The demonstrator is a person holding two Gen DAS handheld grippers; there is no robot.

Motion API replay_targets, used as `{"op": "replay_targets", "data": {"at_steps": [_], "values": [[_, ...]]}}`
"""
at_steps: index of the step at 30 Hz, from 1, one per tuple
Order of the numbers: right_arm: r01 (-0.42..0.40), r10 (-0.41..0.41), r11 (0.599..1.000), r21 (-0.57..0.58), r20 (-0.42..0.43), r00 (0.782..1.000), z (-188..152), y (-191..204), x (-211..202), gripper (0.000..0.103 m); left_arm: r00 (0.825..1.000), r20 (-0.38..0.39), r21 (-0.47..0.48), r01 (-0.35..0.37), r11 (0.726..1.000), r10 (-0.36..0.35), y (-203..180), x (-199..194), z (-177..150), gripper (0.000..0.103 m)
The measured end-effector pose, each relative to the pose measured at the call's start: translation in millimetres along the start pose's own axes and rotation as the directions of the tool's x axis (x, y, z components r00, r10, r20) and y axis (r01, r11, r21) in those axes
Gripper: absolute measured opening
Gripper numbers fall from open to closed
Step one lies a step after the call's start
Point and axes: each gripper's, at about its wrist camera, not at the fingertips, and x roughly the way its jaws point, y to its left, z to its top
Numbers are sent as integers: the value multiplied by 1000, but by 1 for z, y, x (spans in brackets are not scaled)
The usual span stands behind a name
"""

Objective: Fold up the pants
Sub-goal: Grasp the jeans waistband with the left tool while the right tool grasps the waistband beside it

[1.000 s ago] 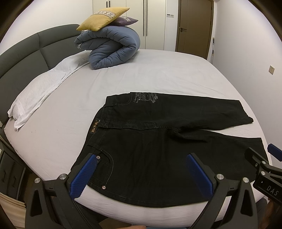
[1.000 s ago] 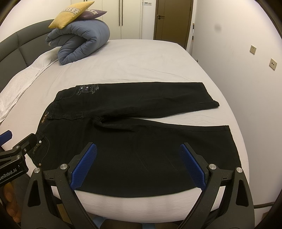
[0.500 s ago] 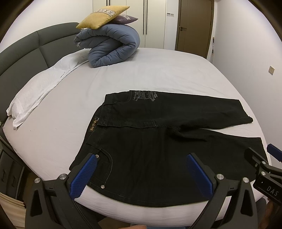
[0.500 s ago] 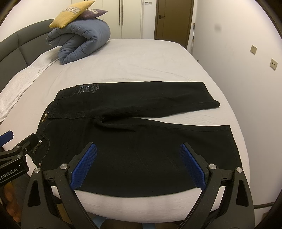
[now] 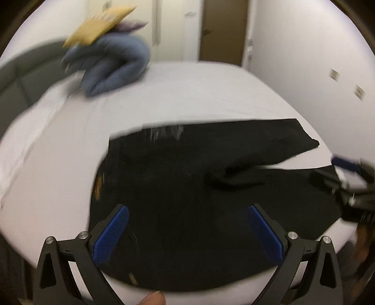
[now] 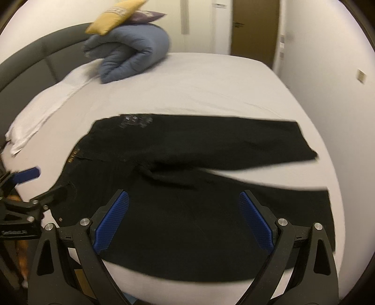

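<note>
Lying flat on the white-sheeted bed [image 6: 211, 89], the black denim pants [image 6: 187, 211] spread out straight ahead of both tongs, waistband toward the left tong's side and the two legs running off toward the right tong's side, the farther leg angled away from the nearer one so a wedge of sheet shows between their hems. The left gripper [image 5: 187, 232] hangs over the near edge of the bed with its blue-padded fingers [image 5: 112, 232] spread wide, nothing between them, above the hip and pocket part of the pants; both views are blurred, so whether the pads touch the cloth cannot be told. The right gripper [image 6: 185, 218] is likewise spread wide and empty, over the nearer leg. Each tong shows at the edge of the other's view. Far beyond the tongs, near the dark grey padded headboard [image 6: 30, 58], a rolled blue-grey quilt [image 6: 133, 56] sits on the bed with a mustard-yellow cushion [image 6: 114, 14] on top. A fingertip [image 5: 153, 298] shows at the bottom rim of the left view.
</note>
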Motion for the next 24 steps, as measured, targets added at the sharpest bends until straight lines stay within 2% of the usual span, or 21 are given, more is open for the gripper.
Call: {"op": "replay_targets", "data": {"at_steps": [2, 4, 6, 8, 10, 13, 17, 20, 22, 24], "values": [[-36, 37, 998, -49, 10, 999, 18, -4, 14, 96, 1000, -28, 37, -8, 999, 10, 12, 19, 19, 103], [-70, 72, 991, -112, 11, 997, 40, -9, 35, 96, 995, -95, 8, 43, 999, -42, 37, 47, 44, 103], [-115, 117, 978, -171, -1, 993, 60, -12, 56, 92, 994, -100, -11, 39, 999, -40, 66, 75, 74, 103], [-166, 162, 956, -241, -38, 986, 82, -14, 80, 73, 995, -99, 42, 8, 999, -4, 85, 103, 100, 103], [-214, 199, 927, -309, -80, 977, 102, -17, 107, 64, 991, -128, 120, -25, 992, 40, 99, 141, 124, 103], [-281, 249, 881, -381, -133, 959, 122, -23, 138, 60, 978, -200, 240, -7, 971, 57, 112, 203, 149, 103], [-346, 286, 815, -464, -196, 938, 135, -23, 182, 60, 947, -314, 359, 60, 931, 60, 122, 281, 157, 103], [-392, 313, 780, -488, -239, 919, 141, -24, 214, 60, 907, -416, 404, 116, 907, 69, 130, 329, 151, 102], [-403, 320, 771, -493, -247, 915, 142, -24, 228, 60, 889, -457, 402, 169, 900, 37, 136, 349, 149, 101], [-424, 336, 763, -489, -261, 905, 147, -25, 243, 60, 871, -491, 355, 223, 908, -22, 145, 359, 154, 101]]}}
